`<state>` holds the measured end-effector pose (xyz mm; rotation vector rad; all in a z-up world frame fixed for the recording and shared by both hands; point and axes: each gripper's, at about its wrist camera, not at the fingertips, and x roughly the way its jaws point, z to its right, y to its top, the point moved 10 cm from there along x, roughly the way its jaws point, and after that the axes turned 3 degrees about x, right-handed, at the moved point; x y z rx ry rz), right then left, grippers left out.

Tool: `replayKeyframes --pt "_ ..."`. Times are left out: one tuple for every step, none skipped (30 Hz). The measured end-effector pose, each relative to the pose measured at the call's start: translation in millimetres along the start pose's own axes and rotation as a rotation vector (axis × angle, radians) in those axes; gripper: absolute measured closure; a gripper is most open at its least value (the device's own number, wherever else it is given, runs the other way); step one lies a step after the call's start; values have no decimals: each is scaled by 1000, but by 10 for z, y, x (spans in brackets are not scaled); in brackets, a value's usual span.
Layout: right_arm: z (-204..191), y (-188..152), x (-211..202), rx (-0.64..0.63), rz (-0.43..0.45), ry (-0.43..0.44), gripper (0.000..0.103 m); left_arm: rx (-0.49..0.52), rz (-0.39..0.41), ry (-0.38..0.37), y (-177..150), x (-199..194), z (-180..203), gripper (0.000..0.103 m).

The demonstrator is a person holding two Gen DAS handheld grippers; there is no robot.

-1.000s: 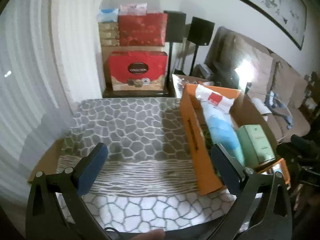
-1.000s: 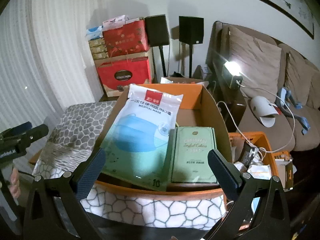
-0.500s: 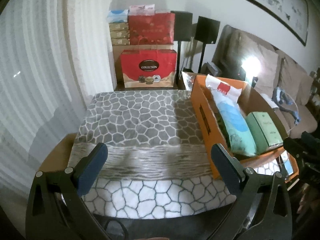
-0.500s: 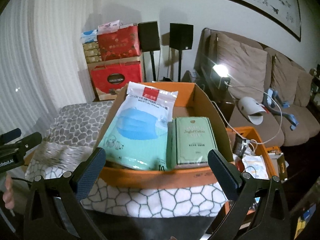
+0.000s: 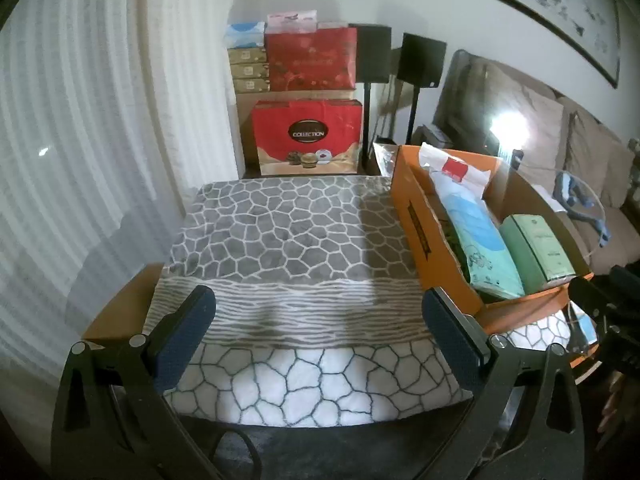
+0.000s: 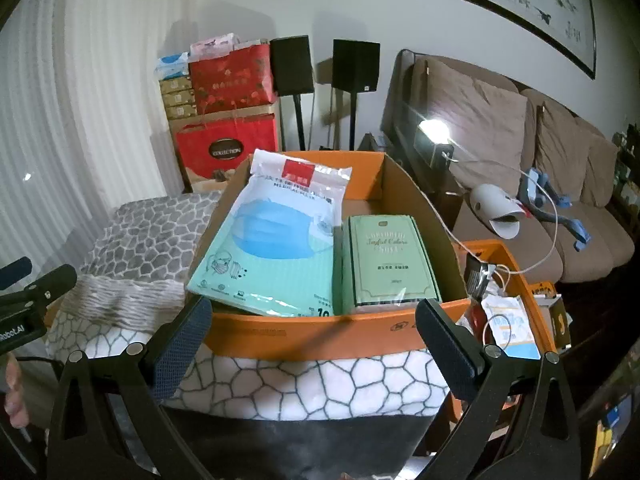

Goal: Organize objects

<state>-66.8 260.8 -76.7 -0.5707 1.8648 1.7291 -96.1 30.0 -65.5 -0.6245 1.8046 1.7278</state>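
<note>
We see the left hand-held gripper [image 5: 318, 328] spread wide, holding nothing, hovering over the patterned blanket [image 5: 288, 232] on the bench, touching nothing. The right hand-held gripper [image 6: 314, 332] is also spread wide and empty, in front of the near wall of the orange cardboard box [image 6: 320, 332], which sits on the blanket's right side. Inside the box we see a face mask pack [image 6: 272, 240] on the left, leaning up toward the far wall, and a green box [image 6: 386, 260] just beside it on the right. Red gift boxes [image 5: 308, 136] are stacked behind the bench.
</note>
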Motion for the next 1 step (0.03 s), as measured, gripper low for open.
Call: replayKeyframes --pt "3 -4 0 2 0 0 0 3 1 2 3 -2 0 0"
